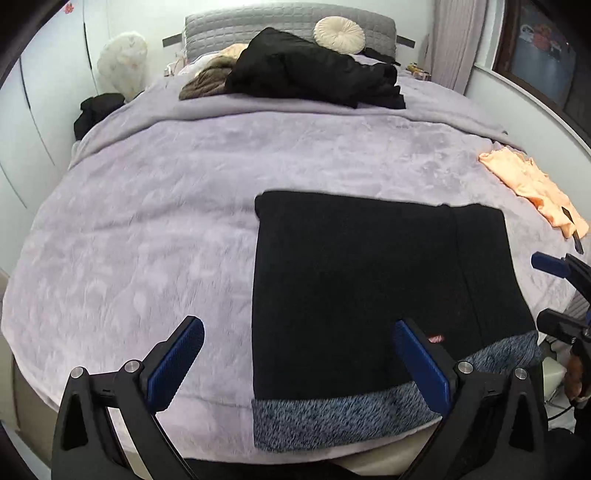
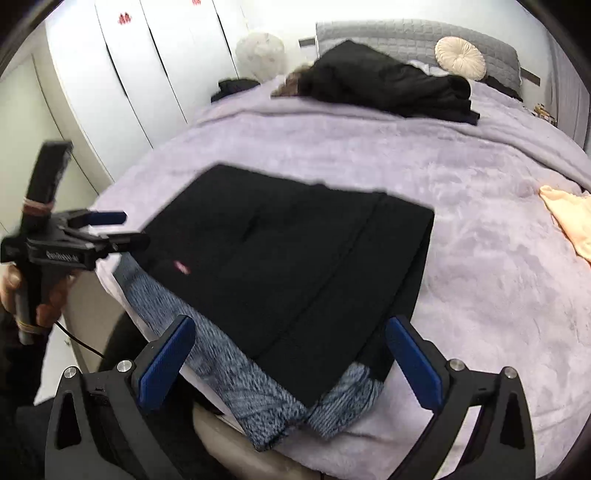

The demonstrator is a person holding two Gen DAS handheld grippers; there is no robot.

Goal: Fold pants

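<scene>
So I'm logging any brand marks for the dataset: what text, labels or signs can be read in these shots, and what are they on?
None can be read.
Small red tag on the black pants: markings too blurred.
Pale lettering on the left gripper body: too blurred.
Red decals on the wardrobe doors: shapes only, not legible.
Framed picture by the curtain: no readable text.
</scene>
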